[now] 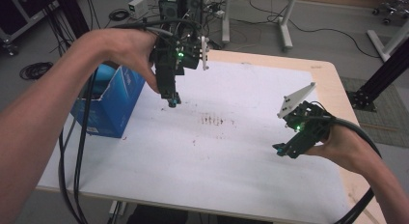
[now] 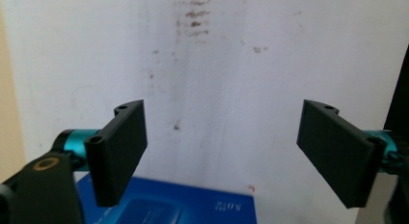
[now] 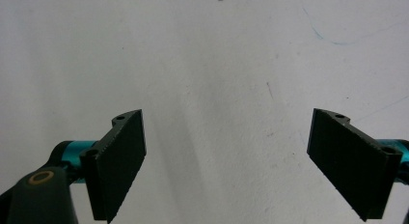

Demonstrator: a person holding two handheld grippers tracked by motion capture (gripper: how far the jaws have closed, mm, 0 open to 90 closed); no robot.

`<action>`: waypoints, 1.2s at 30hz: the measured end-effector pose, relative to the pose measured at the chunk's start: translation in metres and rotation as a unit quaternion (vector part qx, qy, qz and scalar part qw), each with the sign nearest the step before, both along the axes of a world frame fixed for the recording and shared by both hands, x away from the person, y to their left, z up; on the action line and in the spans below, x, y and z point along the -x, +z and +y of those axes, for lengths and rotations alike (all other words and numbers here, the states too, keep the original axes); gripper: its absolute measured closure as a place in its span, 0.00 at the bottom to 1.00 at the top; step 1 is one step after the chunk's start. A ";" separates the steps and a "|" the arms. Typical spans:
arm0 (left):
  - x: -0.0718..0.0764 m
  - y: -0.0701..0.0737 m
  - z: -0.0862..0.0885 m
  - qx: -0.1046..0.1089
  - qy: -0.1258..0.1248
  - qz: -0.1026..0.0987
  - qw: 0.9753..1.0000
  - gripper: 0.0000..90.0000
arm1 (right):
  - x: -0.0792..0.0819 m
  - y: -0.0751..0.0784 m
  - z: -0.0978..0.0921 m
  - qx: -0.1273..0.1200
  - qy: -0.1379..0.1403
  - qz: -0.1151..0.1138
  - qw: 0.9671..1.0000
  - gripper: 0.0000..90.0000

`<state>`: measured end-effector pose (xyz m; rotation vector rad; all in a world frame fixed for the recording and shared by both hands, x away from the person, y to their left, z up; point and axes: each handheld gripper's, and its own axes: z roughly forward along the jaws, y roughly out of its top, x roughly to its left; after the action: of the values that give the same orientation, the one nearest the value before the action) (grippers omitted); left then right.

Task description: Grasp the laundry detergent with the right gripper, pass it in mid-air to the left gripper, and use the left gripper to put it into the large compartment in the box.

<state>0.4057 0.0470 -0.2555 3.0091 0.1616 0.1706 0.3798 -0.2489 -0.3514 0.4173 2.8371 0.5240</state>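
Left claw: held above the white worktop, tips pointing down, jaws spread wide, nothing between them. Blue cardboard box: standing at the worktop's left edge, just beside and below the left claw; its top shows under the jaws in the left gripper view. Right claw: low over the worktop's right part, well apart from the box, jaws spread, empty. Brown stains: mid-worktop.
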 end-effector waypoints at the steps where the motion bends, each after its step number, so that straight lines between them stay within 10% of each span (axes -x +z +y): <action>1: 0.001 -0.004 -0.003 0.004 -0.003 0.005 1.000 0.17 | 0.000 0.000 0.000 0.001 -0.002 0.000 1.000 0.15; 15: 0.002 -0.043 -0.026 -0.023 -0.015 0.016 1.000 0.17 | -0.001 0.004 0.001 0.002 -0.003 -0.004 1.000 0.15; 36: 0.004 -0.054 -0.028 -0.033 -0.020 0.023 0.999 0.17 | -0.003 0.006 0.005 0.006 0.001 -0.008 1.000 0.15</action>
<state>0.4016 0.0188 -0.3096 3.0807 0.1018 0.1053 0.3831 -0.2442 -0.3451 0.4052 2.8242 0.5087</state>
